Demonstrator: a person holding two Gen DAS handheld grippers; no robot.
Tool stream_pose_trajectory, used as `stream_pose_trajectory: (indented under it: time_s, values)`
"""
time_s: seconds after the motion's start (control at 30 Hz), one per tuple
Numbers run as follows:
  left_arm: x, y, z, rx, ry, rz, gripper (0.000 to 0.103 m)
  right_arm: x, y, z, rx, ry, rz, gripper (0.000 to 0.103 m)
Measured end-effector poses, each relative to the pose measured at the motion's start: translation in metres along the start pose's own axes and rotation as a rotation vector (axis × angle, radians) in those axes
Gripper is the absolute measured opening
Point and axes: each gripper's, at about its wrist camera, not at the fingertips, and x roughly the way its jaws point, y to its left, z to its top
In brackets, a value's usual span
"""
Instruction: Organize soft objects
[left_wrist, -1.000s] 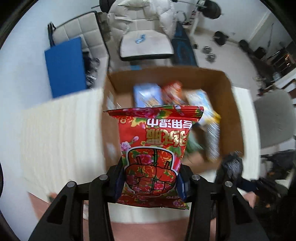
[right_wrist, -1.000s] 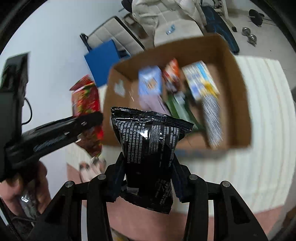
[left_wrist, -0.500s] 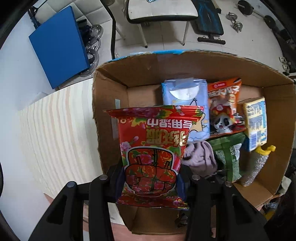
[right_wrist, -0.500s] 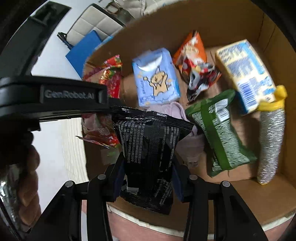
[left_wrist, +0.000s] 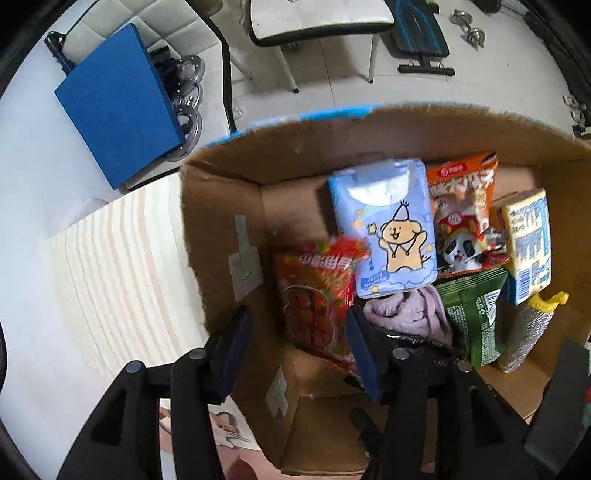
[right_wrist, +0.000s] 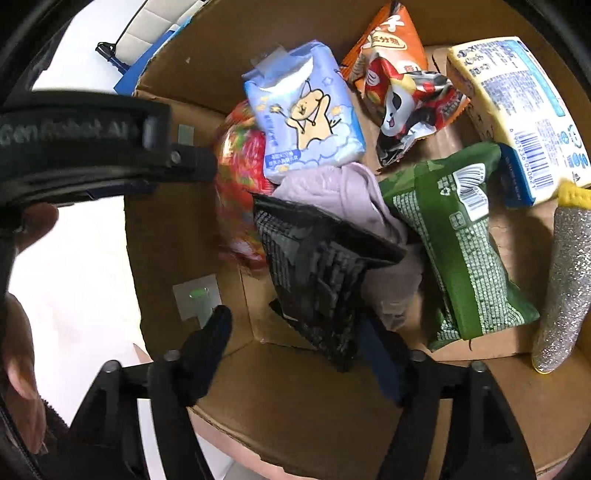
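Note:
The cardboard box (left_wrist: 221, 229) holds several soft packs. My left gripper (left_wrist: 299, 343) is open over its left side, and the red floral snack bag (left_wrist: 314, 295) lies loose in the box between the fingers. My right gripper (right_wrist: 295, 343) is open too. The black snack bag (right_wrist: 314, 269) rests in the box against the lilac cloth (right_wrist: 347, 199), touching the right finger. The red bag also shows in the right wrist view (right_wrist: 236, 173), under the other gripper's arm (right_wrist: 85, 147).
In the box are a blue tissue pack (left_wrist: 384, 229), an orange panda snack bag (left_wrist: 461, 214), a green bag (left_wrist: 476, 306), a yellow-blue pack (left_wrist: 528, 240) and a silver glitter tube (left_wrist: 524, 336). A striped mat (left_wrist: 122, 277) lies left of the box. A blue board (left_wrist: 118, 103) stands behind.
Both grippers moved down into the box and opened. The red bag dropped from the left gripper and the black bag from the right; both now lie in the box.

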Motion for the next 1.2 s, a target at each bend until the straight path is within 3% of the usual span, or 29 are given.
stream_pose_trajectory:
  time_s: [0.07, 0.17, 0.23, 0.3, 0.37, 0.47, 0.63, 0.9, 1.1, 1.2]
  values:
    - [-0.004, 0.002, -0.002, -0.004, -0.011, -0.010, 0.069, 0.002, 0.000, -0.001, -0.003, 0.006, -0.001, 0.076]
    - [-0.005, 0.006, -0.003, -0.011, -0.018, -0.034, 0.072, 0.000, -0.002, -0.006, -0.002, 0.008, 0.005, 0.081]
    - [-0.010, 0.006, -0.008, -0.018, -0.025, -0.051, 0.078, -0.004, -0.004, -0.007, -0.009, 0.003, -0.004, 0.089]
    - [-0.014, 0.008, -0.014, -0.034, -0.041, -0.083, 0.086, -0.015, -0.010, -0.014, -0.023, -0.016, -0.027, 0.090]
    - [-0.020, 0.010, -0.019, -0.054, -0.067, -0.115, 0.091, -0.043, -0.010, -0.021, -0.045, -0.046, -0.073, 0.092]
    - [-0.029, 0.014, -0.031, -0.091, -0.113, -0.177, 0.092, -0.067, -0.016, -0.027, -0.081, -0.102, -0.167, 0.103]
    - [-0.043, 0.013, -0.057, -0.125, -0.200, -0.230, 0.097, -0.107, -0.031, -0.037, -0.117, -0.209, -0.322, 0.103]
    - [-0.072, -0.001, -0.113, -0.173, -0.365, -0.192, 0.097, -0.186, -0.041, -0.056, -0.125, -0.331, -0.447, 0.103]
    - [-0.095, -0.015, -0.151, -0.193, -0.487, -0.112, 0.097, -0.215, -0.044, -0.074, -0.107, -0.399, -0.488, 0.103]
    - [-0.100, -0.018, -0.160, -0.193, -0.505, -0.103, 0.097, -0.220, -0.046, -0.078, -0.097, -0.411, -0.484, 0.103]
